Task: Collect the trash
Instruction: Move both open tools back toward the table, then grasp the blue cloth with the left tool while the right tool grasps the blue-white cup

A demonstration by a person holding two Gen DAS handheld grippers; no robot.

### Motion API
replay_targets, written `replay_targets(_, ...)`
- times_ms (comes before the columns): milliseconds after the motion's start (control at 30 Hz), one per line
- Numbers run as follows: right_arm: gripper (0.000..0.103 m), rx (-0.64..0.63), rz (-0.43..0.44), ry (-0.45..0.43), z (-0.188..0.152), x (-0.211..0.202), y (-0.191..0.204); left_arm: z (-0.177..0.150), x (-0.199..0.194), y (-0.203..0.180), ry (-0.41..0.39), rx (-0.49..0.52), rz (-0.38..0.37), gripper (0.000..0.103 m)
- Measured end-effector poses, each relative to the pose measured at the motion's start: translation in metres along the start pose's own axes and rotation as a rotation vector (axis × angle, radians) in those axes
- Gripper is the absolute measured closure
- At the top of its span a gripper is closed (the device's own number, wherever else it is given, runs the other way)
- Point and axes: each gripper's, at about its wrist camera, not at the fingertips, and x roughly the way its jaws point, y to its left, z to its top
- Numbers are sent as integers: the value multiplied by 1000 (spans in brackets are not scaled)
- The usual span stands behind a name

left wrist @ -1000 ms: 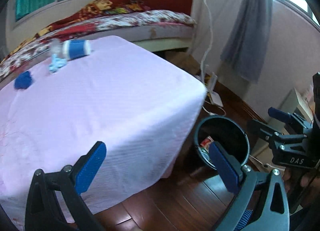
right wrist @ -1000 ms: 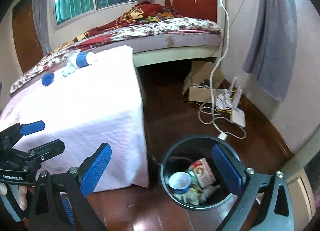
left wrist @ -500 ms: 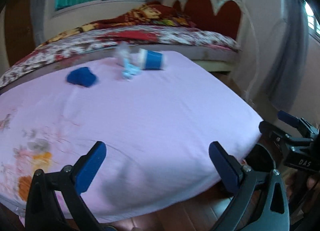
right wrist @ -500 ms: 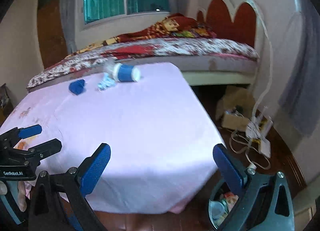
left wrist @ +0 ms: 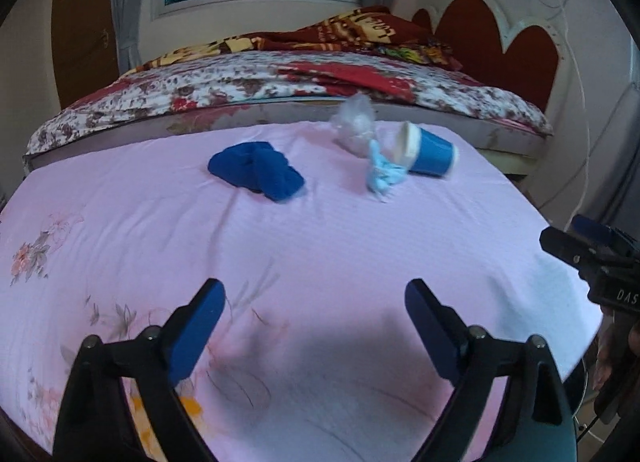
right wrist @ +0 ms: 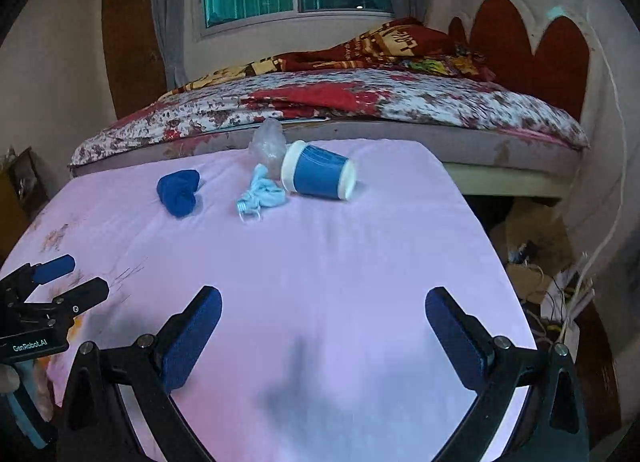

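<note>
Both grippers, left [left wrist: 315, 304] and right [right wrist: 323, 312], hang with jaws wide apart and holding nothing above the near part of the pink table [right wrist: 340, 262], well short of the cup [right wrist: 318, 175], mask [right wrist: 261, 192], plastic wad [right wrist: 270, 144] and blue cloth [right wrist: 179, 191] at its far end.

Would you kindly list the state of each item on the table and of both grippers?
Blue paper cup: lying on its side.
Light blue face mask: crumpled.
Clear plastic bag: crumpled.
Dark blue cloth: bunched up.
Left gripper: open, empty.
Right gripper: open, empty.
</note>
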Motion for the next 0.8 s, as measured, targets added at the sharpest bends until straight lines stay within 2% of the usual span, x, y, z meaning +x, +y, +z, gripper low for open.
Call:
replay_targets(133, 0, -31, -7, -4, 19, 28, 6, 10, 22, 12, 14, -11, 13, 16)
replay_targets(333, 0, -64, -13, 23, 54, 83, -4, 36, 61, 21, 38, -4, 39, 16)
replay_targets(533, 0, -103, -6, 106, 86, 152, -17, 62, 105, 25, 70, -7, 71, 16)
replay_targets(633, 0, -55, 37, 133, 96, 178, -25, 70, 116, 27, 66, -25, 68, 16)
replay_targets(800, 2, 18, 65, 99, 101, 178, -22, 68, 121, 24, 59, -18, 78, 16)
